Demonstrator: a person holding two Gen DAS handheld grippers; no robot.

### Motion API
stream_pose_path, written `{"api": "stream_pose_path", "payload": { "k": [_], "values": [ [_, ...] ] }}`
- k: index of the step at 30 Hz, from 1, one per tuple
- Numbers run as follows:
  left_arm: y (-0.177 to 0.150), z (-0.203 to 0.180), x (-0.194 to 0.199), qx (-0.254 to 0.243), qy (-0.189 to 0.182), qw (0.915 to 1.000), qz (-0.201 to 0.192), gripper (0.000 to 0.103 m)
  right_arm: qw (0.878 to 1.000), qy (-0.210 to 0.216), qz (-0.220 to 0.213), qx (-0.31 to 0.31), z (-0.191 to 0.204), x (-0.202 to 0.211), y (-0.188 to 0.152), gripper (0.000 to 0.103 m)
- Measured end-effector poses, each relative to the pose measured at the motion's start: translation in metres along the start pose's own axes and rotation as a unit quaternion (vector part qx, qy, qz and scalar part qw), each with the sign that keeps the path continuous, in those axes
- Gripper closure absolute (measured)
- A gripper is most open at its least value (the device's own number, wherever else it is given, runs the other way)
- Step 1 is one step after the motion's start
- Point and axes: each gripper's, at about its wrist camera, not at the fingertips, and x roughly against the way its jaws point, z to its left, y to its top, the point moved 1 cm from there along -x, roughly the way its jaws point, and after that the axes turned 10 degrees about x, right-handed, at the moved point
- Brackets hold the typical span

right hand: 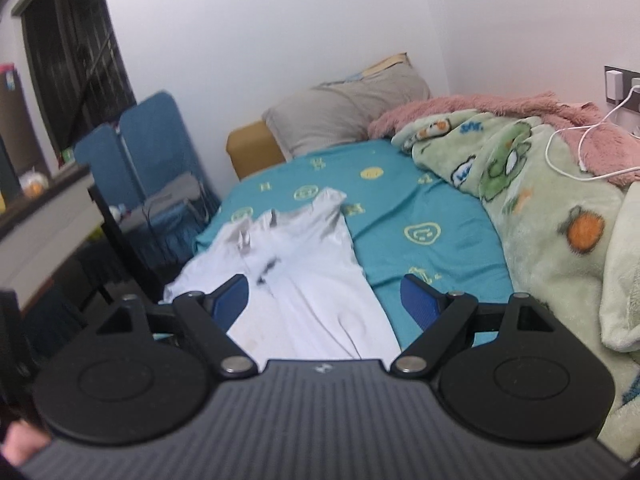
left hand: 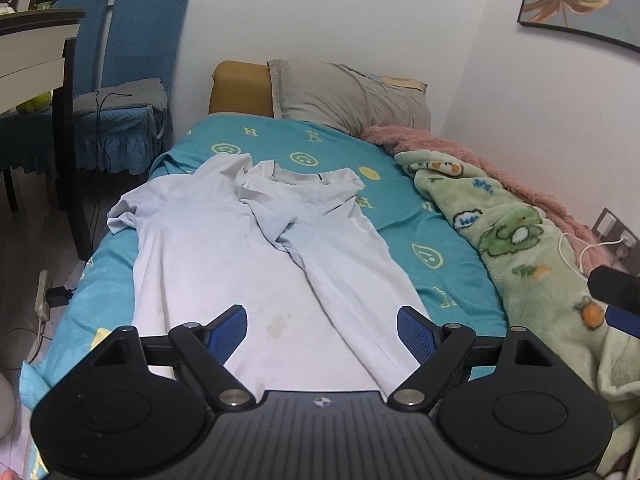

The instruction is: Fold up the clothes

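White shirt (left hand: 256,248) on bed (partly folded), both grippers spread, empty

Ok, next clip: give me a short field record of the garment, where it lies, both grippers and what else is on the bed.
garment: white short-sleeved T-shirt, right side folded over the middle
surface: teal patterned bed sheet
left gripper: jaws open, empty, above shirt hem
right gripper: jaws open, empty
beside shirt: green cartoon fleece blanket, pink fluffy blanket
head end: grey pillow
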Motion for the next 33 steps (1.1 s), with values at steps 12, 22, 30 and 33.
{"api": "stream_pose_path", "payload": {
  "k": [12, 22, 30, 33],
  "values": [
    [-0.027, -0.014, -0.02, -0.014, -0.017, 0.9988, 0.044, 0.019, 1.0, -0.007, 0.01, -0.018, -0.032, -0.005, -0.013, 0.018],
    [-0.051, -0.003, -0.057, 0.022, -0.061, 0.9899, 0.126, 0.019, 0.998, 0.01, 0.03, -0.06, -0.058, -0.023, -0.022, 0.018],
    [-0.069, -0.019, -0.075, 0.017, -0.096, 0.9804, 0.171, 0.021, 0.997, 0.018, 0.032, -0.062, -0.06, -0.022, -0.024, 0.018],
    [-0.073, -0.022, -0.08, 0.024, -0.108, 0.9769, 0.183, 0.022, 0.997, 0.019, 0.032, -0.062, -0.059, -0.021, -0.024, 0.018]
  ]
}}
